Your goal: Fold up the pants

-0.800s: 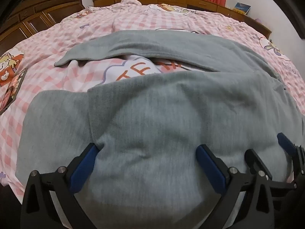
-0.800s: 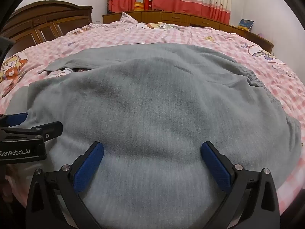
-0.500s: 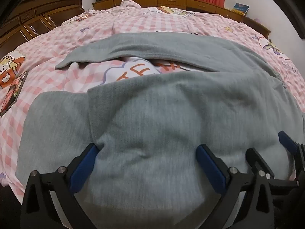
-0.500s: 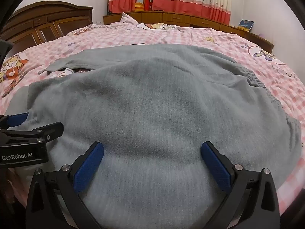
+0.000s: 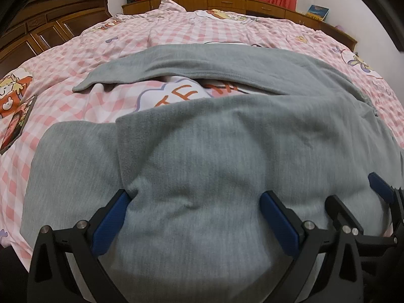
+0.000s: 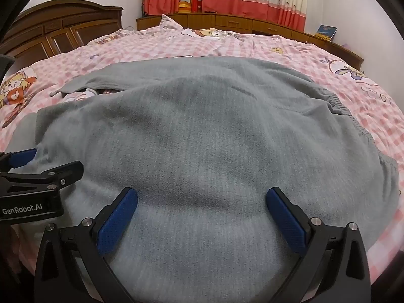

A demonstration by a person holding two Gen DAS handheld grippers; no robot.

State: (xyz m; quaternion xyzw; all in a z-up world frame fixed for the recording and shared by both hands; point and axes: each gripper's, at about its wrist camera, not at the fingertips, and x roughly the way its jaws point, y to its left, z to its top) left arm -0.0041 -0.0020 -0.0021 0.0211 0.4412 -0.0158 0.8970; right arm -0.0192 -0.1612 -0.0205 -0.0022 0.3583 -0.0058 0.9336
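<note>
Grey sweatpants (image 5: 227, 136) lie spread across the bed, one leg (image 5: 176, 68) stretching away to the far left, the near leg folded back on itself at the left. The elastic waistband (image 6: 353, 123) is at the right. My left gripper (image 5: 194, 202) is open, its blue pads wide apart over the near part of the pants. My right gripper (image 6: 202, 199) is open too, over the grey cloth just right of the left one. Each gripper shows in the other's view: the right one (image 5: 378, 189) and the left one (image 6: 38, 174).
The bed has a pink checked cartoon quilt (image 5: 202, 32). A dark wooden headboard (image 5: 50, 25) stands at the left, a low wooden cabinet (image 6: 240, 22) under red and cream curtains at the back. A phone-like flat object (image 5: 17, 123) lies at the left.
Both grippers stay open and nearly still. The views have tilted very slightly; the pants have not visibly moved.
</note>
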